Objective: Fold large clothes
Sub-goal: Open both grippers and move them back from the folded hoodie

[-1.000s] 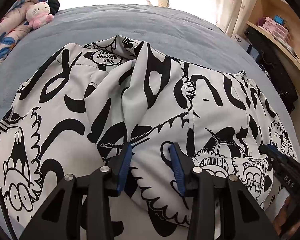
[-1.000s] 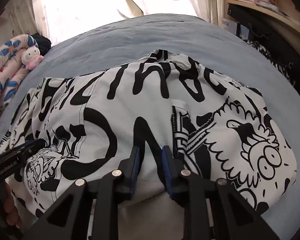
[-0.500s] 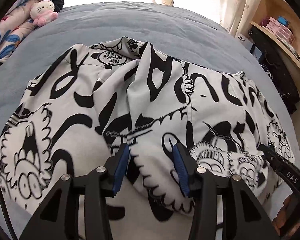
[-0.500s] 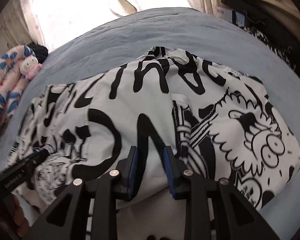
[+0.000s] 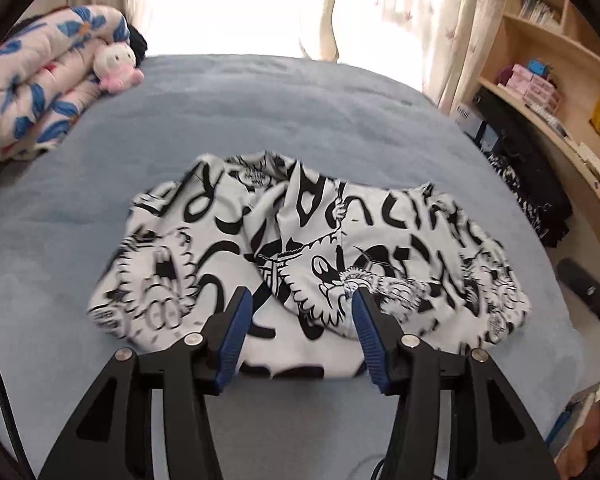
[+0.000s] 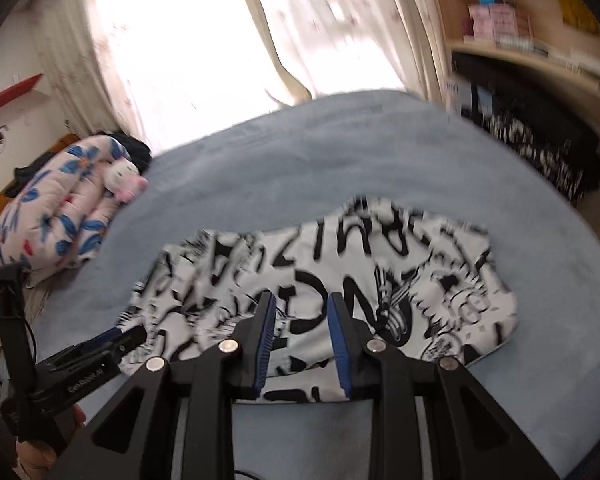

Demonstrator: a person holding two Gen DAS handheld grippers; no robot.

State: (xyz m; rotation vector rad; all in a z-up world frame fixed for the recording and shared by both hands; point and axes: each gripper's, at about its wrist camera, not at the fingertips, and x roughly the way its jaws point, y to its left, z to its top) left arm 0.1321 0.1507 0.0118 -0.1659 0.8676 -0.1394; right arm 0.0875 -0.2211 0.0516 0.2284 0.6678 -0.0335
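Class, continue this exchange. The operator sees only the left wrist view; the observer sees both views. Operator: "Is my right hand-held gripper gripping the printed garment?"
Observer: No. The right hand-held gripper is open, with nothing between its fingers, over the near edge of the garment.
Operator: Does that camera see my left one?
Observer: Yes, low on the left. The left hand-held gripper points at the garment's left edge; I can't tell whether it touches.
Operator: Anything on the left wall?
Observer: A red shelf is mounted there.
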